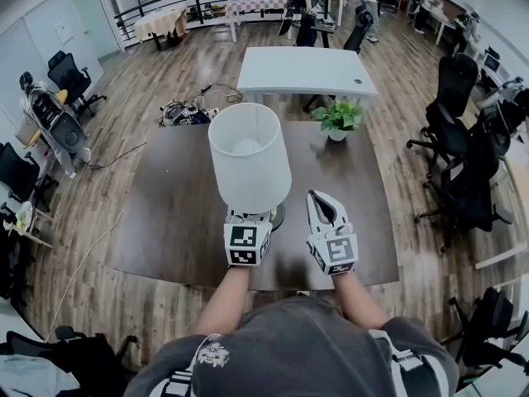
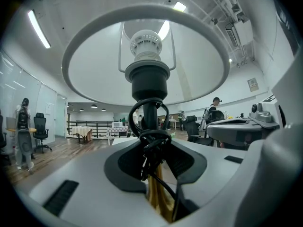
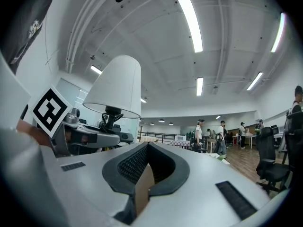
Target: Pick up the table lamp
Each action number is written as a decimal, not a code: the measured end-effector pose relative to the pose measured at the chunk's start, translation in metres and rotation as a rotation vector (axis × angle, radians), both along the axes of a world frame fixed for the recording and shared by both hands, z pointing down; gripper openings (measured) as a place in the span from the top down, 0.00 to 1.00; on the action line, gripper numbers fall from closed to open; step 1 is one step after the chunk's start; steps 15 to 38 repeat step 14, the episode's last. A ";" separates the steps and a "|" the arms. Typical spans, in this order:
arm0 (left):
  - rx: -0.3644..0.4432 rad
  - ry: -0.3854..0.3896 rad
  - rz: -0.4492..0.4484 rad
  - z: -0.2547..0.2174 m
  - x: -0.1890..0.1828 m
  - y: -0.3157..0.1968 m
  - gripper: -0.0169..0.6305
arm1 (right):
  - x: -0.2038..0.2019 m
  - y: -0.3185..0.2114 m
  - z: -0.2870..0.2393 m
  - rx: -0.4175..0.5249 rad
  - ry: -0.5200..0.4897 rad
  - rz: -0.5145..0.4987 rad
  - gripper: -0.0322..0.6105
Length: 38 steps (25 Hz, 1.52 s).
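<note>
Already left gripper [image 1: 249,218] clamped on stem of table lamp [image 1: 249,157], upright over counter [image 1: 165,222]. Right gripper [image 1: 324,205] beside, slightly apart, empty. Grasp done; lift unclear.

Open tabletop [image 1: 157,213] left of the table lamp [image 1: 248,157]; potted plant [image 1: 337,118] beyond, on the right.

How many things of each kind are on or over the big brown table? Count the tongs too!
table lamp: 1
potted plant: 1
tongs: 2 (left tongs, right tongs)
Total: 4
</note>
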<state>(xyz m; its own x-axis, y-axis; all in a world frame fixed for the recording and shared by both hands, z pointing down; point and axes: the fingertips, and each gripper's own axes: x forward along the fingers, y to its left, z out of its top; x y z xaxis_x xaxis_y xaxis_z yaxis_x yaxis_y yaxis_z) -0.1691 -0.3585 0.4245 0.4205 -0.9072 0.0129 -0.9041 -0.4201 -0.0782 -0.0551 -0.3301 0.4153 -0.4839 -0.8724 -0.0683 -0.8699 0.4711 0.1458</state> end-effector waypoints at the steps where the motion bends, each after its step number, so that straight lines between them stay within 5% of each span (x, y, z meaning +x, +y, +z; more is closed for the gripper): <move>1: -0.003 0.003 0.001 0.001 0.000 0.000 0.78 | 0.000 -0.001 0.000 -0.002 -0.003 0.001 0.91; 38: 0.002 -0.003 0.009 0.006 0.003 -0.002 0.78 | -0.002 -0.004 0.003 0.014 0.014 -0.002 0.91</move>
